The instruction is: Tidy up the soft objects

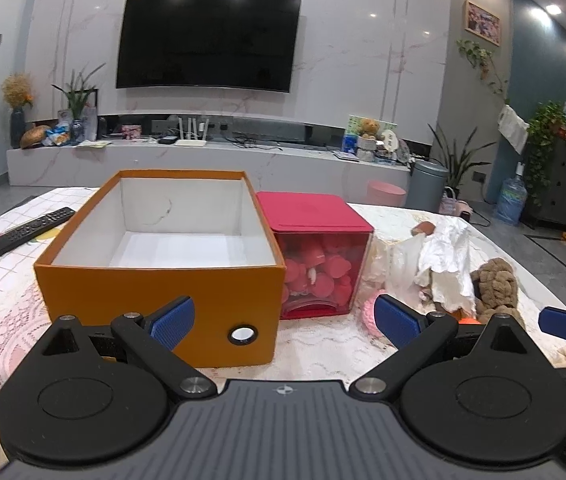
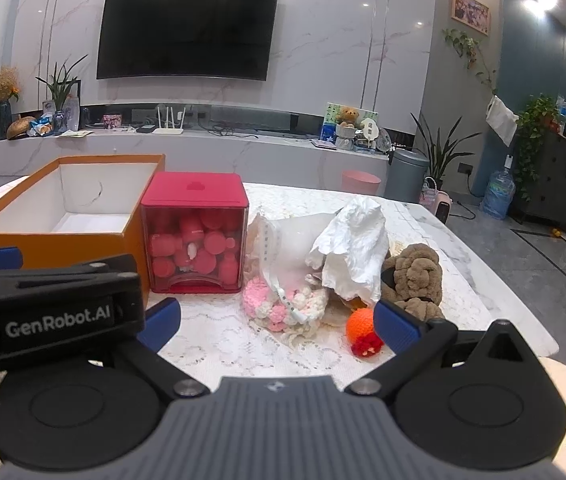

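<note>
Hovering left hand-held gripper (image 1: 283, 322): jaws spread wide, nothing between them; it is held low over the desk (image 1: 315, 356), level and pointing forward.
Ahead of the left one: the orange box (image 1: 155, 284), open-topped and showing only its white lining, stands just beyond the left blue pad; the red container (image 1: 315, 256) touches the box's right side.
Right hand-held gripper (image 2: 279, 324): also spread wide and holding nothing, held low and level; the left tool's black body crosses its left side in the right wrist view.
Soft objects: a pile lies just beyond the right gripper's fingers, right of the red container.
Pile, nearest: an orange knitted ball (image 2: 359, 326) with a red crochet piece (image 2: 367, 346) touching it, just inside the right blue pad.
Pile, middle: a pink-and-cream crochet piece (image 2: 279, 308) partly under a clear plastic bag (image 2: 283, 244).
Pile, back: crumpled white tissue (image 2: 357, 248) leaning on a brown plush toy (image 2: 413, 276).
Far left: a remote control (image 1: 29, 232) lies on the desk well apart from the box.
</note>
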A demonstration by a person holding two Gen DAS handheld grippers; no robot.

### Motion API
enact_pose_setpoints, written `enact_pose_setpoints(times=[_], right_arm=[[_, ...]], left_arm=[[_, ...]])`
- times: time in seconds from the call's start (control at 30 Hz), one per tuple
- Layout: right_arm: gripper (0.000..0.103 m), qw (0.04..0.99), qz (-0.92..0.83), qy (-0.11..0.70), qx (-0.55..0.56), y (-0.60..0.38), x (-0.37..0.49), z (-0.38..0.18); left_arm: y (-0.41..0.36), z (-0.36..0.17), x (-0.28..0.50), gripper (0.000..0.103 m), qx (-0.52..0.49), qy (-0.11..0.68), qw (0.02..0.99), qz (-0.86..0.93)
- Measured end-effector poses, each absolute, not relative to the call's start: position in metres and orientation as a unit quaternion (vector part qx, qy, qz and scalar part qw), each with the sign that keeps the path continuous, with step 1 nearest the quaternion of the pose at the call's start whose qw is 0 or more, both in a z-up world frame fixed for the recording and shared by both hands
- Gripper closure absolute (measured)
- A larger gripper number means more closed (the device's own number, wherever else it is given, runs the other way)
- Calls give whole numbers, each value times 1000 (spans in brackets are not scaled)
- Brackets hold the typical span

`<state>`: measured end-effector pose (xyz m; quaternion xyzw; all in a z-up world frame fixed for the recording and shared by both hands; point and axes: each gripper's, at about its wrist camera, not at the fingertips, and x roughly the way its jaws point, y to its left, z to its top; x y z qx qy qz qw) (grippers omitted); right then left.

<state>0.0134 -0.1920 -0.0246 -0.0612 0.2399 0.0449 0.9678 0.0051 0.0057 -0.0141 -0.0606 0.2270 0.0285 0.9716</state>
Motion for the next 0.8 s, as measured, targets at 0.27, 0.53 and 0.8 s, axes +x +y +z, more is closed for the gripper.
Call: enact_pose_setpoints(times=[0.27, 0.53, 0.8], right_arm=[[3, 967, 54, 244, -47, -191, 12, -25], [3, 968, 61, 241, -41, -189, 8, -24], [3, 968, 59, 239, -38, -188, 7, -23]], left_arm=[[10, -15, 7, 0, -74, 236, 969, 19], [7, -13, 3, 0, -82, 227, 971, -4], [7, -13, 5, 0, -84, 226, 970, -10]])
